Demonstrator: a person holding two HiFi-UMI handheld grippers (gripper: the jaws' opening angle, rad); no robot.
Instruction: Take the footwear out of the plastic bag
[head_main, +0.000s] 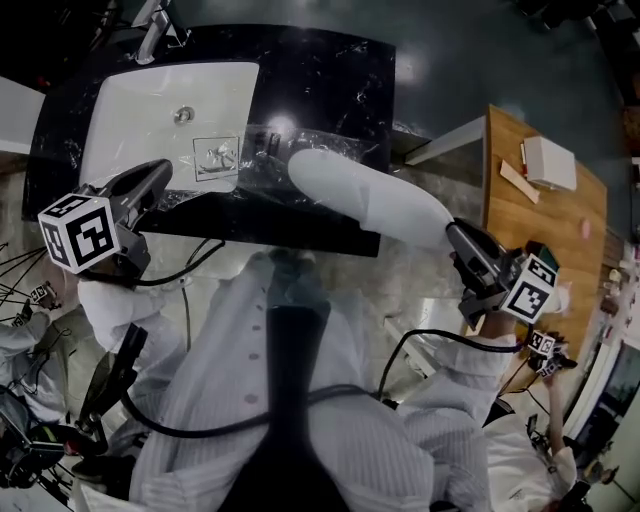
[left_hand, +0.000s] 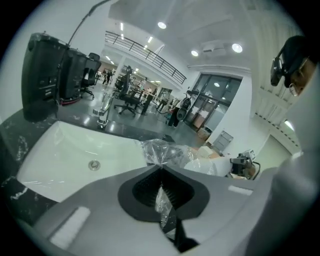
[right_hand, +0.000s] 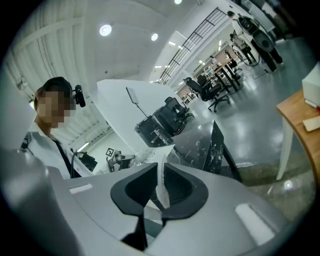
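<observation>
A clear plastic bag (head_main: 235, 155) lies across the front rim of the white sink (head_main: 130, 110) on the black marble counter (head_main: 340, 70). A long white piece of footwear (head_main: 365, 200) sticks out of the bag toward the right, past the counter's front edge. My left gripper (head_main: 163, 168) is shut on the bag's film (left_hand: 161, 175), and the crumpled bag (left_hand: 167, 152) bunches just beyond its jaws. My right gripper (head_main: 452, 230) is shut on the thin white edge (right_hand: 161, 187) of the footwear (right_hand: 130, 100), which reaches away toward the counter.
A faucet (head_main: 150, 38) stands behind the sink, whose drain (head_main: 183, 114) is bare. A wooden table (head_main: 545, 210) with a white box (head_main: 550, 162) stands at the right. Black cables (head_main: 200, 425) hang in front of the person's white shirt.
</observation>
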